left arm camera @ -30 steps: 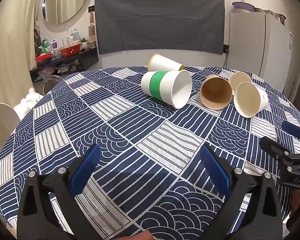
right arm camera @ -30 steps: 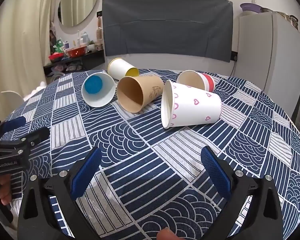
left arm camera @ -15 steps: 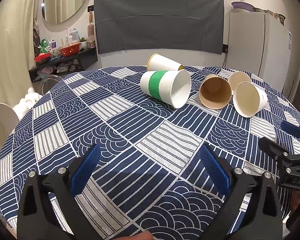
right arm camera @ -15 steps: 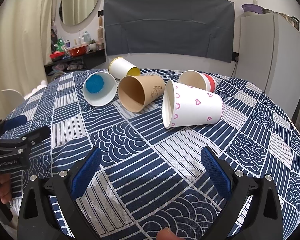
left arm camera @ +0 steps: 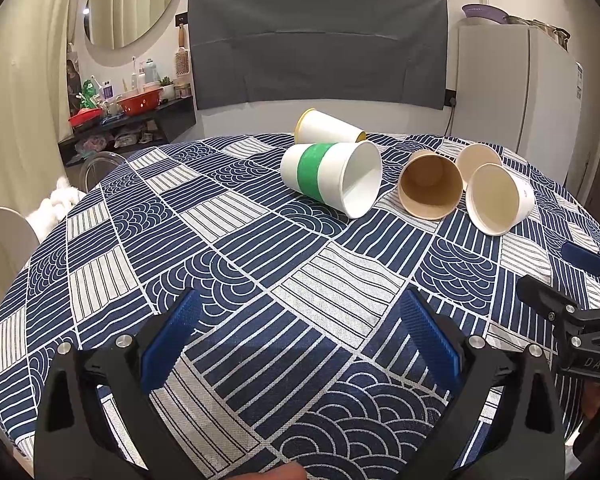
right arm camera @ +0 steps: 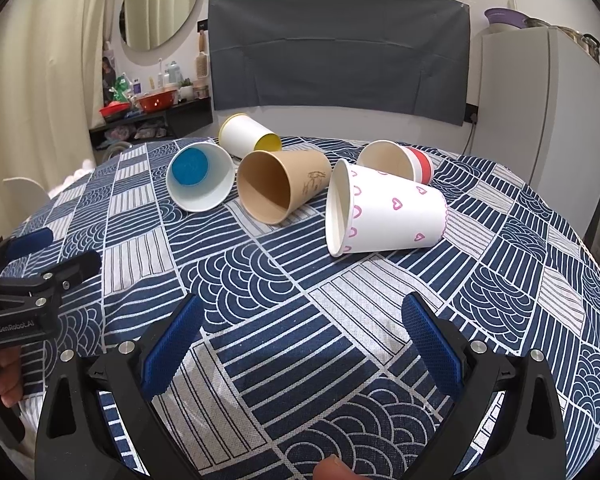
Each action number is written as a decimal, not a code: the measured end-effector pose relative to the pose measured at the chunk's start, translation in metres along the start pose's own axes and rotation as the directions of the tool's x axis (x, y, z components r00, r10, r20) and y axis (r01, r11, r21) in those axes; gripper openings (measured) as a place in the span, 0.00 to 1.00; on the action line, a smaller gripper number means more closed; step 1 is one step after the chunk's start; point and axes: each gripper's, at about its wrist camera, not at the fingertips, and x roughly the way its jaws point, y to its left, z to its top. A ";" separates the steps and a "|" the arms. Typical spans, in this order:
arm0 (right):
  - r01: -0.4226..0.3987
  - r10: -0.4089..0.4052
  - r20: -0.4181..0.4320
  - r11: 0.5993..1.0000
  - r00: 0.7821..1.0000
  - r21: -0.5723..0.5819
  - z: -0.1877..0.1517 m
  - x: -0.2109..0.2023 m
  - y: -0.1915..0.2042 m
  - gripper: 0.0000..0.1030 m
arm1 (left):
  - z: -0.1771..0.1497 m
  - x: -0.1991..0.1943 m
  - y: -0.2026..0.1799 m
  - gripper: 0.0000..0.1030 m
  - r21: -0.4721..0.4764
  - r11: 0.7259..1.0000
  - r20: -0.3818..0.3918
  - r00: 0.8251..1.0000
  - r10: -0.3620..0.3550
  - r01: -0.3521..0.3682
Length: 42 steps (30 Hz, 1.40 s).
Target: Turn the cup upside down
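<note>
Several paper cups lie on their sides on the round table. In the left wrist view: a white cup with a green band (left arm camera: 328, 178), a yellow-rimmed cup (left arm camera: 327, 130) behind it, a brown cup (left arm camera: 430, 189), and two white cups (left arm camera: 498, 198) at the right. In the right wrist view: a heart-print cup (right arm camera: 384, 214), a brown cup (right arm camera: 280, 190), a blue-bottomed white cup (right arm camera: 200, 182), a yellow-bottomed cup (right arm camera: 248, 136), a red-banded cup (right arm camera: 398, 160). My left gripper (left arm camera: 300, 340) and right gripper (right arm camera: 300, 340) are open and empty, short of the cups.
The table wears a blue and white patterned cloth (left arm camera: 220, 264). A white fridge (right arm camera: 560, 112) stands at the back right, a cluttered shelf (right arm camera: 148, 108) at the back left, a chair (left arm camera: 0, 240) at the left edge.
Both grippers have crept slightly forward and risen a little; the cups have not moved.
</note>
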 end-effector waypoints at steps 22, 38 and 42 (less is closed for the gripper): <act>-0.004 0.004 -0.007 1.000 1.000 -0.004 0.000 0.001 0.001 0.92 | 0.000 -0.001 -0.002 0.94 0.007 1.000 0.010 1.000 0.004 -0.004; -0.009 0.009 -0.009 1.000 1.000 -0.010 0.001 0.001 0.001 0.92 | -0.001 -0.002 -0.003 0.94 0.007 1.000 0.015 1.000 0.010 -0.010; -0.009 0.009 -0.008 1.000 1.000 -0.013 0.001 0.001 0.001 0.92 | -0.001 -0.002 -0.004 0.94 0.008 1.000 0.012 1.000 0.010 -0.010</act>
